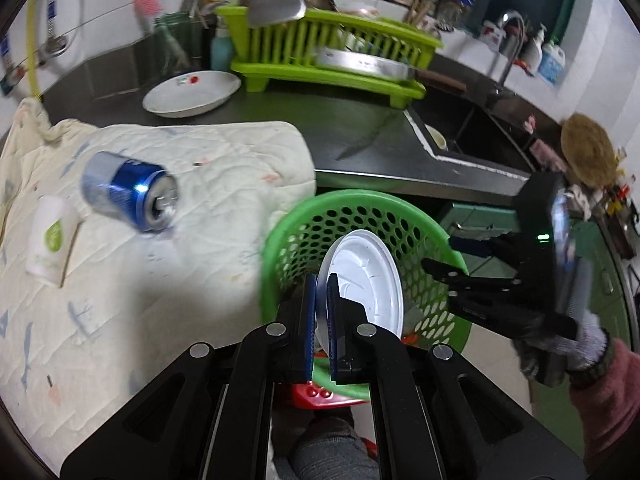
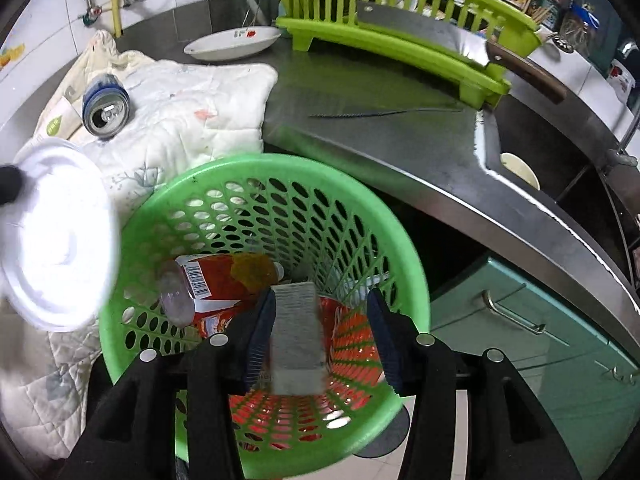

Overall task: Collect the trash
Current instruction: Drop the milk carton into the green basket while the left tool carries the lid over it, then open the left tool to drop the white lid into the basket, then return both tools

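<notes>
The left gripper (image 1: 321,292) is closed on the edge of a white plastic lid (image 1: 362,280); its two blue pads pinch the rim, and the lid stands almost on its edge over the green basket (image 1: 436,224). In the right wrist view the same lid (image 2: 60,236) is at the left, above the basket rim (image 2: 248,168) and partly over the quilted cloth (image 2: 192,120).

The right gripper (image 2: 322,336) is over the inside of the basket. Its jaws stand apart, and a grey-white box-shaped piece (image 2: 298,340), blurred, is between them. The right pad has a clear gap to it; on the left side I cannot tell if the pad touches.

At the bottom of the basket lie a bottle with a red label (image 2: 216,284) and some red wrapping (image 2: 352,340).

A blue drink can (image 1: 128,196) lies on its side on the cloth (image 1: 224,160), well apart from both grippers. Just beside it is a small white packet with a green mark (image 1: 50,240).
</notes>
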Demonstrator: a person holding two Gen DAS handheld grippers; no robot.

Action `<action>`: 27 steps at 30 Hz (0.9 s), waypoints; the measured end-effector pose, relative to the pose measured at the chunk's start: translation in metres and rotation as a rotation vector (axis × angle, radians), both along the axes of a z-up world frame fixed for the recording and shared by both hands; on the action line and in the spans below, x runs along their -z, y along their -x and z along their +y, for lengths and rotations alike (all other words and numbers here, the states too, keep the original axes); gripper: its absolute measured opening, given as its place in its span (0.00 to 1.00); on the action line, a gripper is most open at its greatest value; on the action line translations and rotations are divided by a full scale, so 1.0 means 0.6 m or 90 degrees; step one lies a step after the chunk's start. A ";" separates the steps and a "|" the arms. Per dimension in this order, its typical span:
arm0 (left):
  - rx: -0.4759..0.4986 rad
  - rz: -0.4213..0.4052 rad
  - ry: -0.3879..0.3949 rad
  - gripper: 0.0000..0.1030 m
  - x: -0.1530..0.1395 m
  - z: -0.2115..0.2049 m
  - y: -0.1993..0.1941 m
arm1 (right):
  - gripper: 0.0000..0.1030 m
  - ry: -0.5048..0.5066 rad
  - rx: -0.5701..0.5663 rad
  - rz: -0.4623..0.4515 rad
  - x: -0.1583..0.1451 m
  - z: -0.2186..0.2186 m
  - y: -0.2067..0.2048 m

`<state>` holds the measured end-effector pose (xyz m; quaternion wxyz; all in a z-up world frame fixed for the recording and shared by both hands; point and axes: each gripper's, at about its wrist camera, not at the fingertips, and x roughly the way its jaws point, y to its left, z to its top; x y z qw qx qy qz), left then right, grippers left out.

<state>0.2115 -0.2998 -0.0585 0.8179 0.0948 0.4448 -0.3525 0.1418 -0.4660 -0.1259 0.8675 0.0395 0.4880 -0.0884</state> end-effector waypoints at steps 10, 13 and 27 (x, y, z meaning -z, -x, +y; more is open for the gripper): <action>0.028 0.009 -0.065 0.04 0.053 -0.088 0.002 | 0.51 -0.006 0.014 -0.049 -0.047 -0.032 0.053; 0.034 0.004 -0.087 0.05 0.067 -0.097 0.008 | 0.52 -0.023 0.019 -0.055 -0.048 -0.040 0.062; 0.031 -0.005 -0.095 0.31 0.057 -0.057 0.028 | 0.52 -0.030 -0.001 -0.065 -0.061 -0.011 0.061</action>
